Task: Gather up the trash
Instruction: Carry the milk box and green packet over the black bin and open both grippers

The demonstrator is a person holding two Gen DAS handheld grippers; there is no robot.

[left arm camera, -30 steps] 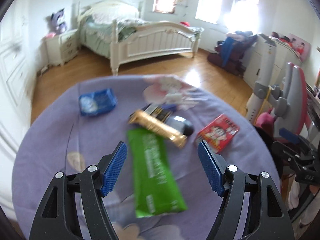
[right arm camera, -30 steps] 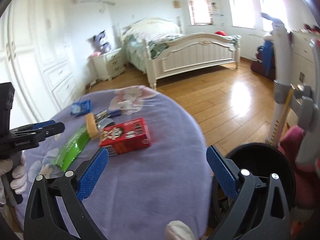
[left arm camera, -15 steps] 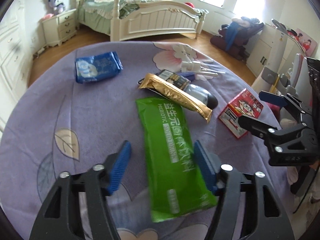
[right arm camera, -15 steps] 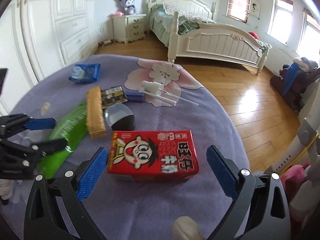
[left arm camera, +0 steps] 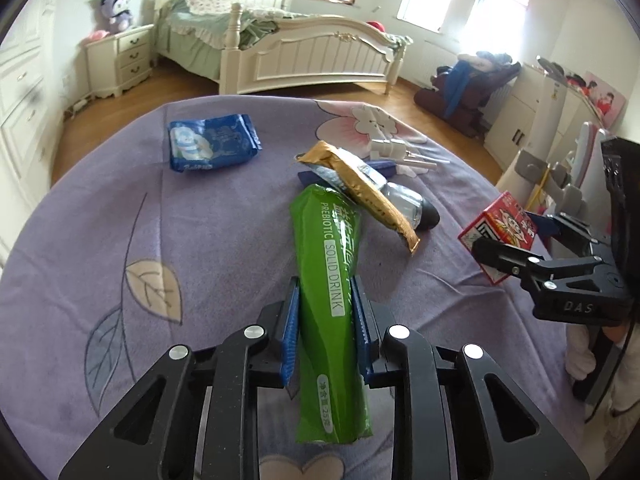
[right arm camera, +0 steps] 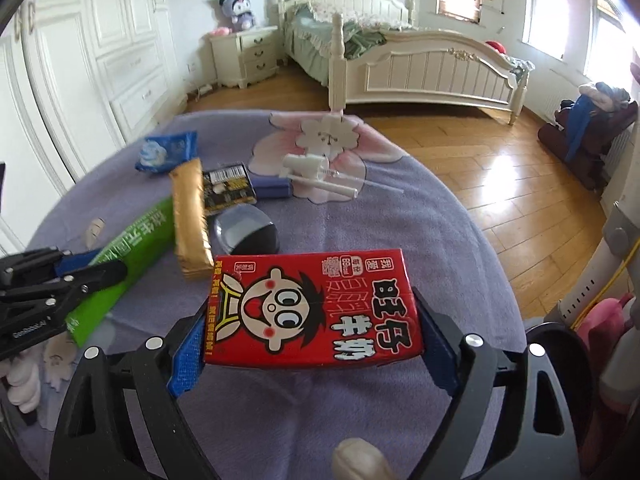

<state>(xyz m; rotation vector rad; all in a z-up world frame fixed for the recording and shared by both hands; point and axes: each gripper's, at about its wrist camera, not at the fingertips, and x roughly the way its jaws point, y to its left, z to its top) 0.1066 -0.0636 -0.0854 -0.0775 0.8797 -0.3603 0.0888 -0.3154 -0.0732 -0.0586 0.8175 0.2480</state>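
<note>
A round table under a purple floral cloth [left arm camera: 120,220] is filling most of what I am seeing, with trash lying scattered over it and a bedroom opening out behind. The collecting is looking barely begun to me: nothing is showing as binned, and both hands are only now taking their first pieces.

The left gripper [left arm camera: 326,320] is closing its jaws on the long green drink sachet [left arm camera: 326,264], which is lying lengthwise between the blue pads at the near side of the table; the pads are already touching its sides. To the right, the right gripper [right arm camera: 308,334] is closing around the red milk carton [right arm camera: 310,308], its pads sitting against the carton's two ends near the table's right edge.

Waiting further off are the blue wrapper [left arm camera: 212,142] at the far left, the gold sachet [left arm camera: 368,192] resting across the green one's far end, a dark bottle [right arm camera: 246,230] beneath it, a small printed packet [right arm camera: 228,188] and white plastic tubes [right arm camera: 320,176] on the flower print.

A black round rim, perhaps a bin [right arm camera: 560,344], is peeking out low on the right, mostly cut off. A gloved fingertip [right arm camera: 356,462] is intruding at the bottom edge.
</note>
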